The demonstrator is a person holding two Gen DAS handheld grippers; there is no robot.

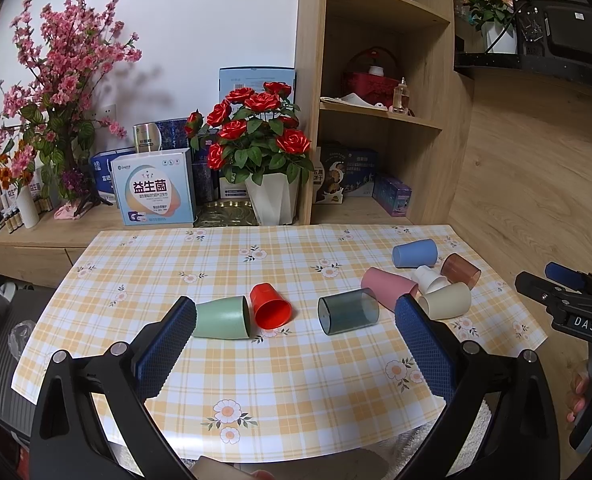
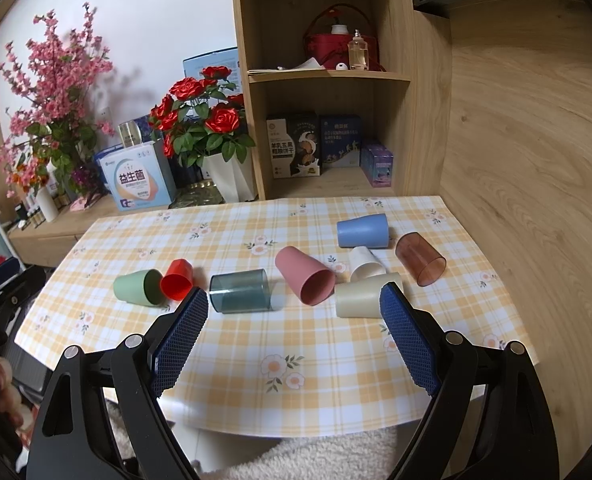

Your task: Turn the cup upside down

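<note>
Several cups lie on their sides on the checked tablecloth [image 1: 296, 368]: green cup [image 1: 222, 318] [image 2: 136, 287], red cup [image 1: 270, 306] [image 2: 177, 280], smoky blue-grey clear cup [image 1: 347, 311] [image 2: 240, 291], pink cup [image 1: 387, 285] [image 2: 304, 275], cream cup [image 1: 445, 300] [image 2: 361, 296], white cup [image 1: 429, 278] [image 2: 365, 264], blue cup [image 1: 414, 253] [image 2: 361, 231], brown clear cup [image 1: 460, 270] [image 2: 419, 258]. My left gripper [image 1: 296, 322] is open and empty, above the near table, in front of the red and grey cups. My right gripper [image 2: 294, 308] is open and empty, in front of the grey, pink and cream cups.
A pot of red roses [image 1: 272, 200] and boxes [image 1: 154, 186] stand on the low cabinet behind the table. A wooden shelf unit [image 1: 375, 120] rises at the back right. A wood wall [image 2: 527, 160] borders the table's right side. The right gripper's body [image 1: 567, 304] shows at the right edge of the left wrist view.
</note>
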